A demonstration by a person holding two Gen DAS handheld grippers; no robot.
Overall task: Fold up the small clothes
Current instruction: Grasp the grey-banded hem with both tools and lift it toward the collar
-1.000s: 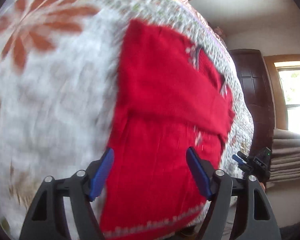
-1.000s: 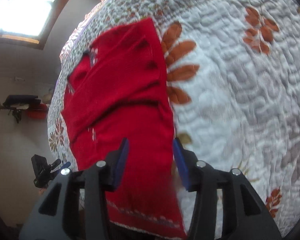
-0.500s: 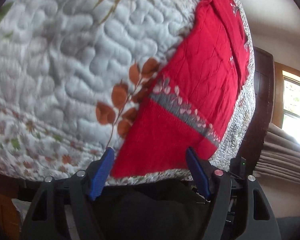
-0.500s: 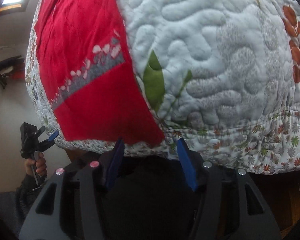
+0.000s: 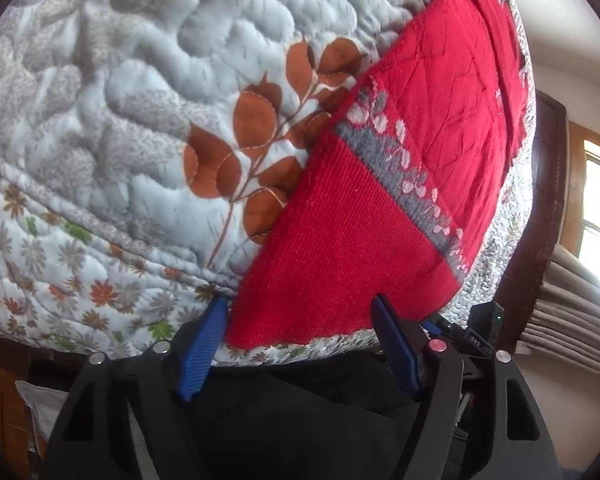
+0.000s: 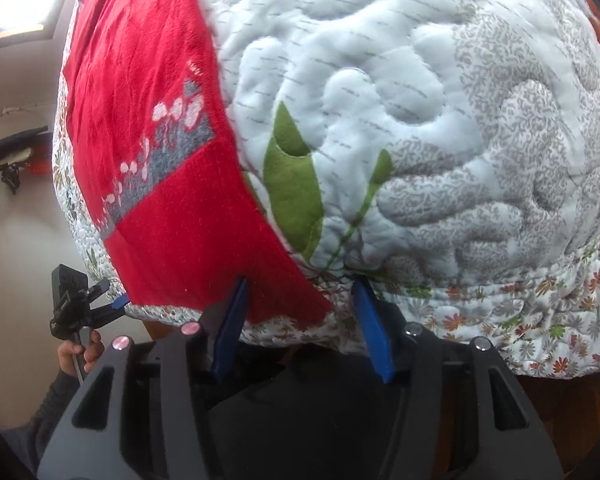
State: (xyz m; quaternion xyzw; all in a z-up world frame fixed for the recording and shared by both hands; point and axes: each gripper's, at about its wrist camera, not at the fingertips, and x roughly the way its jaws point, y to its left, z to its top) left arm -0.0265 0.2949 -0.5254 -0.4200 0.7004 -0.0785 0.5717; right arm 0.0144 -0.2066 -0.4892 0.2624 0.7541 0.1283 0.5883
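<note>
A small red knitted sweater [image 5: 380, 208] with a grey and white patterned band lies flat on a quilted bedspread [image 5: 140, 80], its ribbed hem at the bed's near edge. My left gripper [image 5: 300, 332] is open, its blue fingers on either side of the hem's left corner. In the right wrist view the same red sweater [image 6: 160, 200] runs up the left side. My right gripper [image 6: 300, 312] is open around the hem's right corner, with that corner between the fingers.
The quilt [image 6: 420, 140] with leaf prints drops over the bed's near edge into a floral border. A dark door [image 5: 548, 200], a window and curtains [image 5: 572, 312] are at the right. A hand [image 6: 80, 354] holds the other gripper at the lower left.
Both grippers came down from above the sweater's middle to its hem at the bed's near edge and closed in on the two hem corners. Both stay open.
</note>
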